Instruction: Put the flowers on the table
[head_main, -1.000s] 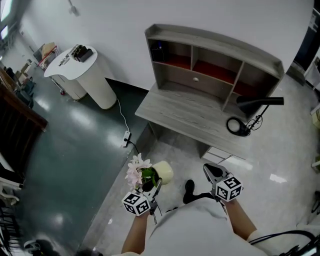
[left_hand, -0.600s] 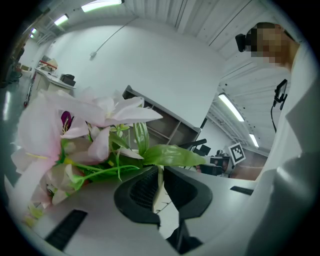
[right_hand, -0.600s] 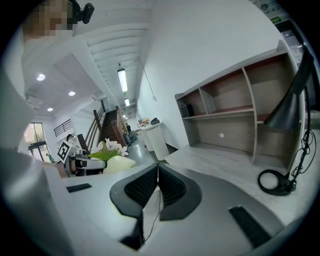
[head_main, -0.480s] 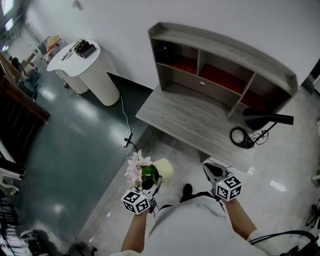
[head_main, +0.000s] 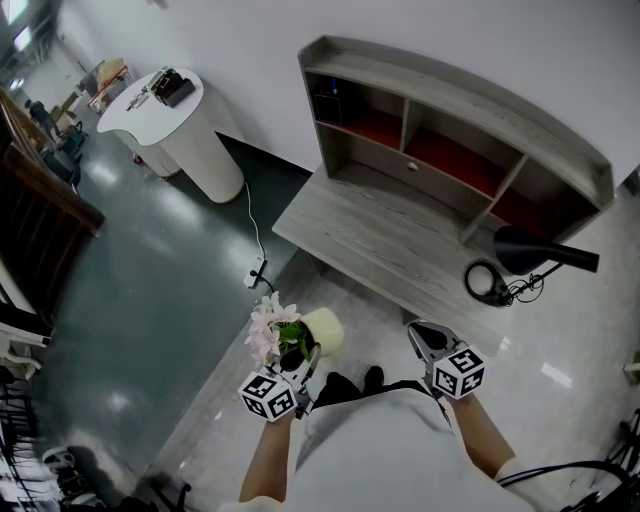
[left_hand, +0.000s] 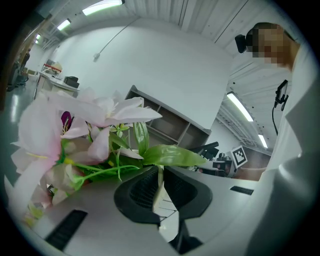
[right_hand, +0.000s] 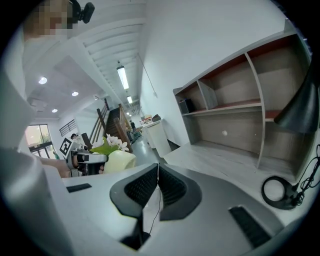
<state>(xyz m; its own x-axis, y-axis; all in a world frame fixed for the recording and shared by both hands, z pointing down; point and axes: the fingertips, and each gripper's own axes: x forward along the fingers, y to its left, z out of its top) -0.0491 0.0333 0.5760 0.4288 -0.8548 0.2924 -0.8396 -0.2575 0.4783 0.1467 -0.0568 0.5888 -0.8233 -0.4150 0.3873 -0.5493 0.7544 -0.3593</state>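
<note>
**Kid:** Where are the flowers?

**Me:** In my left tongs (left_hand: 159, 176). They are pinching the rim of the cream flower pot (head_main: 322, 332). The pink flowers (head_main: 268, 330) lean out on the pot's left side. A green leaf (left_hand: 172, 156) lies over the tips of the tongs. The pot is up in the air, low in front of me and above the floor. It is not on the bench.

**Kid:** And your other hand?

**Me:** My right tongs (right_hand: 158, 172) are pressed together with nothing in them. They are off to the right of the pot, well apart from it.

**Kid:** Where is the bench?

**Me:** The grey bench (head_main: 380, 235) is ahead of me, across a strip of pale shiny floor (head_main: 365, 330). Its front edge runs on a slant. Its left corner points toward the dark green floor (head_main: 130, 300).

**Kid:** Is there room on top?

**Me:** The left and middle of the top are bare wood. At the right end there is 1 black lamp (head_main: 530, 250) and a black ring (head_main: 487, 283) with wires. A shelf unit (head_main: 450, 120) stands along the back edge, against the wall.

**Kid:** What is down low?

**Me:** A white cord and plug strip (head_main: 255, 272) lie on the floor near the bench's left corner. A white bench (head_main: 185, 140) stands further left by the wall, well apart from me.
</note>
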